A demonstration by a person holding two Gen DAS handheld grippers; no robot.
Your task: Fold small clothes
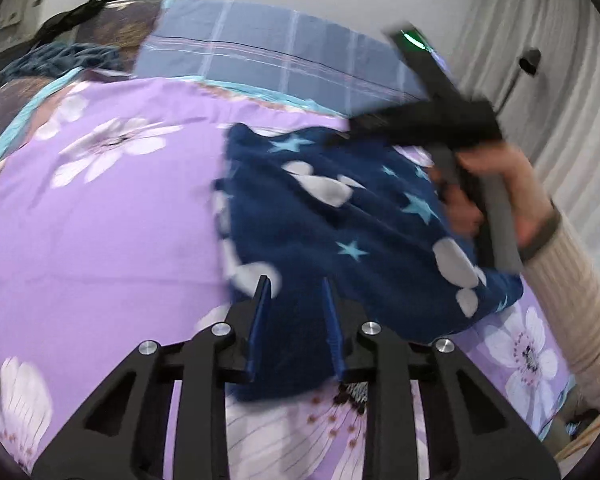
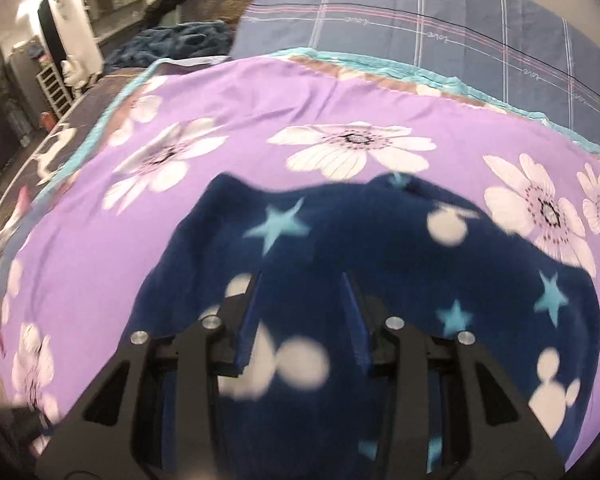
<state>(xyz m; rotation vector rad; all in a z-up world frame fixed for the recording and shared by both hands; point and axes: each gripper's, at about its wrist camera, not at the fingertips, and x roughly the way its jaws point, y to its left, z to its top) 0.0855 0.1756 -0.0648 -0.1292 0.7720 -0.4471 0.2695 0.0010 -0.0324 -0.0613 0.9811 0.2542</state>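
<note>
Fleecy matt navy garment (image 2: 340, 232) on smooth purple cotton-look sheet (image 2: 260, 96).

Bed surroundings, non-task items

A purple floral sheet (image 2: 260, 104) is spread; beyond it a blue plaid pillow (image 2: 440, 28) is laid, with a teal blanket (image 2: 180, 38) bunched left of that pillow.

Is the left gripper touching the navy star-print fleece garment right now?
Cannot tell. In the left wrist view the left gripper has the navy star-print fleece garment between its parted fingers, but blur hides any contact or gap.
</note>
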